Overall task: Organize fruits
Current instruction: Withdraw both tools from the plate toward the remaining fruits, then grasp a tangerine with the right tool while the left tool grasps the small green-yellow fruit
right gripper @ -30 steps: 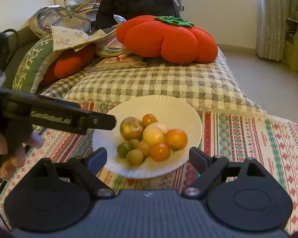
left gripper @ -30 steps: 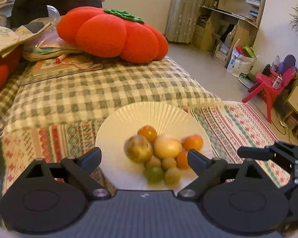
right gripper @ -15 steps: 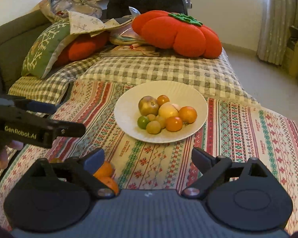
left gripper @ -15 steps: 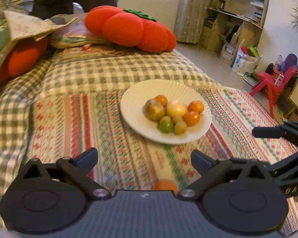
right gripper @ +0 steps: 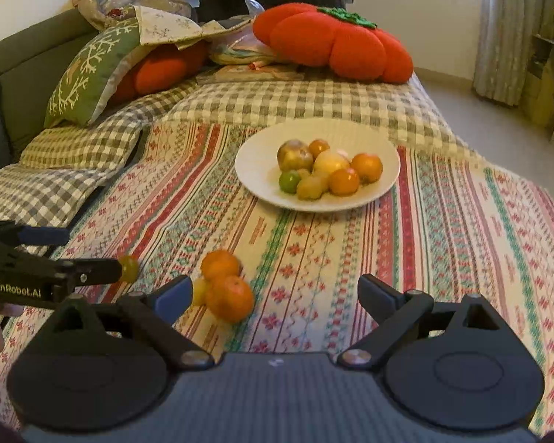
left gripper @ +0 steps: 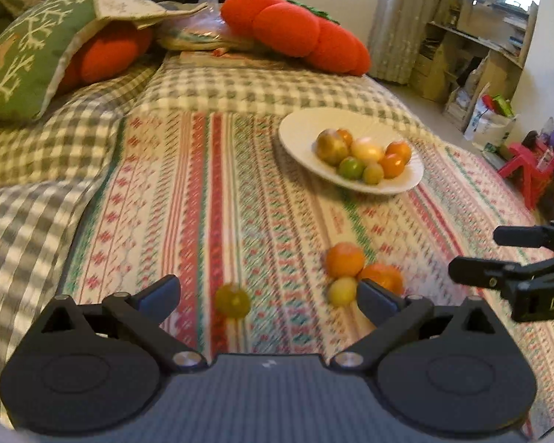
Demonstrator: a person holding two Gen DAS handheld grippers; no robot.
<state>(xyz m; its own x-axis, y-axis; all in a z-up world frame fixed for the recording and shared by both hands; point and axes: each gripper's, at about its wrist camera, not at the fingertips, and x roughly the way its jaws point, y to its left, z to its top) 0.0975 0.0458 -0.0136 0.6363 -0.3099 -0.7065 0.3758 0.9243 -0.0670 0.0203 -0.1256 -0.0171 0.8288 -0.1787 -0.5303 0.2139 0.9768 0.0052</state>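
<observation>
A white plate [left gripper: 295, 139] [right gripper: 253, 170] with several orange, yellow and green fruits sits on the striped cloth. Nearer to me lie loose fruits. Two oranges [left gripper: 345, 258] [right gripper: 231, 297] touch a small yellow fruit [left gripper: 341, 291] [right gripper: 199, 289]. A yellow-green fruit [left gripper: 232, 299] [right gripper: 129, 267] lies apart to their left. My left gripper [left gripper: 267, 293] [right gripper: 92, 253] is open, with the yellow-green fruit just ahead between its fingers. My right gripper [right gripper: 275, 291] [left gripper: 476, 253] is open and holds nothing, the oranges by its left finger.
Checked blankets, a green cushion [right gripper: 88, 74] and red pumpkin cushions [right gripper: 336, 42] are piled behind the plate. The bed's right edge drops to the floor, with shelves [left gripper: 472, 55] and a red chair [left gripper: 532, 173] beyond.
Both grippers have drawn back from the plate and sunk a little. The loose fruits on the cloth have come into view. The plate now sits farther off, up and right in the left view.
</observation>
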